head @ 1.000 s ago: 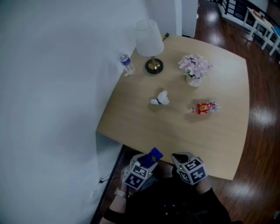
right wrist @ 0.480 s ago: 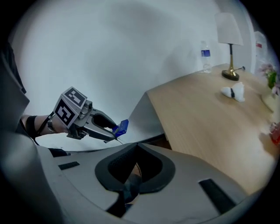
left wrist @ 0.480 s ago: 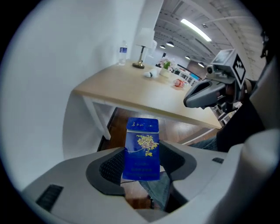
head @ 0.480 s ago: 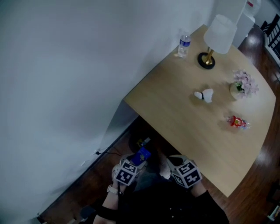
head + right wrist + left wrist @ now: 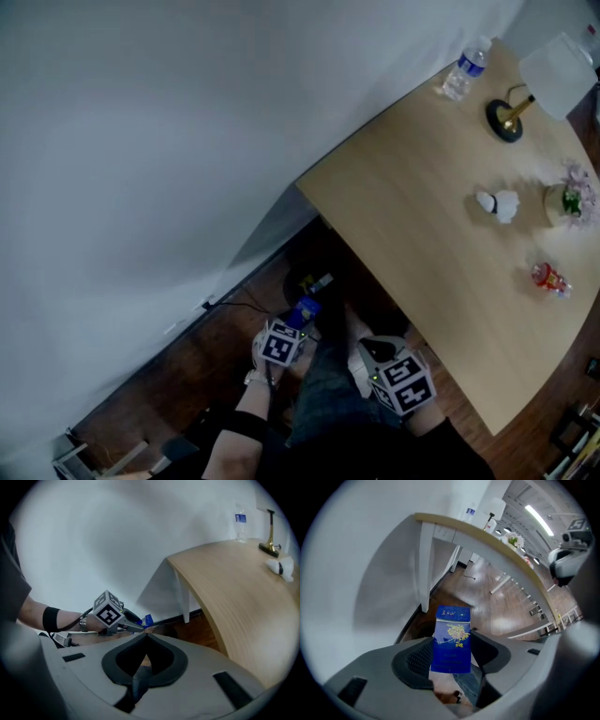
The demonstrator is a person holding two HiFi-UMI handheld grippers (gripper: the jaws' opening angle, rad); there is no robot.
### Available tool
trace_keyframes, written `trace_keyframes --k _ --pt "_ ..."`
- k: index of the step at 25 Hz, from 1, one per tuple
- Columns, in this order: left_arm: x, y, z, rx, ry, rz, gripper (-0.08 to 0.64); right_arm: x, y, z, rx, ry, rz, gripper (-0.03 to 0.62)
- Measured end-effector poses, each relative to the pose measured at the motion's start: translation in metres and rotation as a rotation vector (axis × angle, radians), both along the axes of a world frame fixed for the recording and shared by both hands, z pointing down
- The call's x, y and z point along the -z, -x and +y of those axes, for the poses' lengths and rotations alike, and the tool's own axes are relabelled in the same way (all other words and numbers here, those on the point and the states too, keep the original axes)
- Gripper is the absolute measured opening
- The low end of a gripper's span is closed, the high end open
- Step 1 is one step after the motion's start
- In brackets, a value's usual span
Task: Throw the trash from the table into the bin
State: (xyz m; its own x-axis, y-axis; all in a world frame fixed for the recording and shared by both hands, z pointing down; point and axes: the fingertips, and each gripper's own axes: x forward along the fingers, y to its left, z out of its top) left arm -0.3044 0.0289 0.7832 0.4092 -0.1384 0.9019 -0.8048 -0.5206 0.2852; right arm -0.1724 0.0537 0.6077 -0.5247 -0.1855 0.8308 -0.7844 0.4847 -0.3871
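My left gripper [image 5: 451,645] is shut on a blue cigarette pack [image 5: 452,638], which stands upright between the pads. In the head view the pack [image 5: 307,308] hangs low beside the table's corner, just short of a dark round bin [image 5: 311,280] on the floor under the table [image 5: 422,197]. My right gripper [image 5: 146,637] is shut with nothing in it, to the right of the left gripper [image 5: 110,613] and below the table edge. On the table lie a crumpled white tissue [image 5: 497,203] and a red wrapper [image 5: 549,278].
A lamp [image 5: 539,80], a water bottle [image 5: 466,67] and a pot of pink flowers [image 5: 570,199] stand at the table's far side. A white wall [image 5: 187,141] runs along the left. A cable [image 5: 239,305] lies on the wooden floor near the bin.
Both grippers have dropped from the table's front edge to below its corner. The left one carried the blue pack down towards the bin. The head view swung left.
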Motion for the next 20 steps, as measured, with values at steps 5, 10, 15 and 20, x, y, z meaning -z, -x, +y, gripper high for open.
trace_keyframes --k 5,10,15,20 --pt "-0.101 -0.003 -0.013 0.015 0.047 -0.004 0.253 -0.04 0.018 -0.006 -0.015 0.037 0.001 0.005" --pt "-0.164 0.002 -0.015 -0.005 0.095 -0.072 0.256 -0.058 0.019 0.003 -0.028 0.065 -0.015 0.005" --pt "-0.189 0.004 -0.03 -0.011 0.132 -0.086 0.261 -0.074 0.011 0.009 -0.059 0.126 -0.007 0.005" --pt "-0.195 0.008 -0.02 -0.027 0.181 -0.127 0.425 -0.069 0.005 0.002 -0.087 0.113 -0.018 0.005"
